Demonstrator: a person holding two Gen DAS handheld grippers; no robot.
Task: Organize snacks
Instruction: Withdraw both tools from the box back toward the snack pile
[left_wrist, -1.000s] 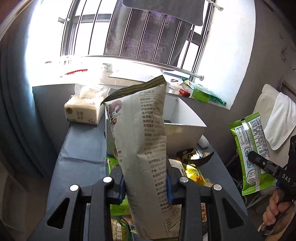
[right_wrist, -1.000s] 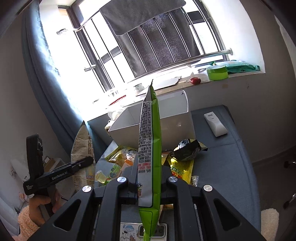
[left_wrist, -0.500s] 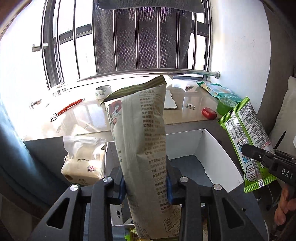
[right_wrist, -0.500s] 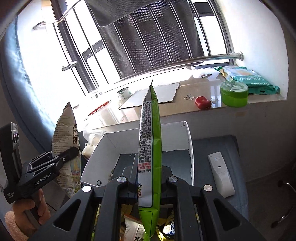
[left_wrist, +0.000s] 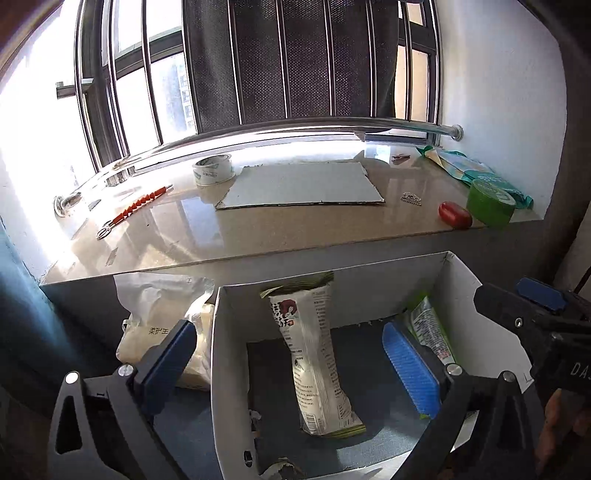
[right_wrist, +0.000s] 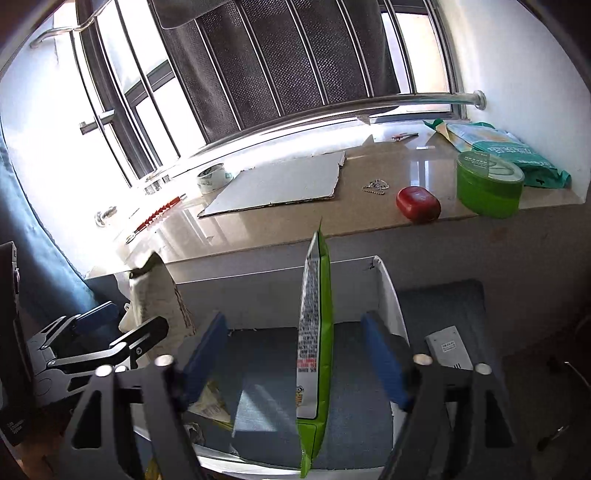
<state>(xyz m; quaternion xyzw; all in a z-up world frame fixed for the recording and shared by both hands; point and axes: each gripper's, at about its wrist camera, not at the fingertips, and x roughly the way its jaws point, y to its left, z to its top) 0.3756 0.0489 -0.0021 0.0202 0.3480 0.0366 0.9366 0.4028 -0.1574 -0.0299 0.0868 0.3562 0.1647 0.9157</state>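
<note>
A white open box (left_wrist: 229, 350) lies below me. My left gripper (left_wrist: 291, 369) hangs over it and its jaws are opening wide. Between them, touching neither pad, the cream snack bag (left_wrist: 314, 362) stands on the box floor and leans on the back wall. My right gripper (right_wrist: 293, 362) is also opening. The green snack bag (right_wrist: 314, 339) stands edge-on in the box (right_wrist: 258, 295), free of both blue pads (right_wrist: 384, 358). The left wrist view shows the green bag (left_wrist: 428, 328) half hidden behind my right finger. The cream bag (right_wrist: 159, 299) shows at left in the right wrist view.
A tissue pack (left_wrist: 162, 332) sits left of the box. The windowsill behind holds a tape roll (left_wrist: 214, 170), a cardboard sheet (left_wrist: 303, 184), a red case (left_wrist: 455, 214) and a green jar (left_wrist: 489, 201). A white remote (right_wrist: 448, 350) lies right of the box.
Both grippers moved forward over the box. Each was shut on its bag and now stands wide open, with both bags let go and down inside the box.
</note>
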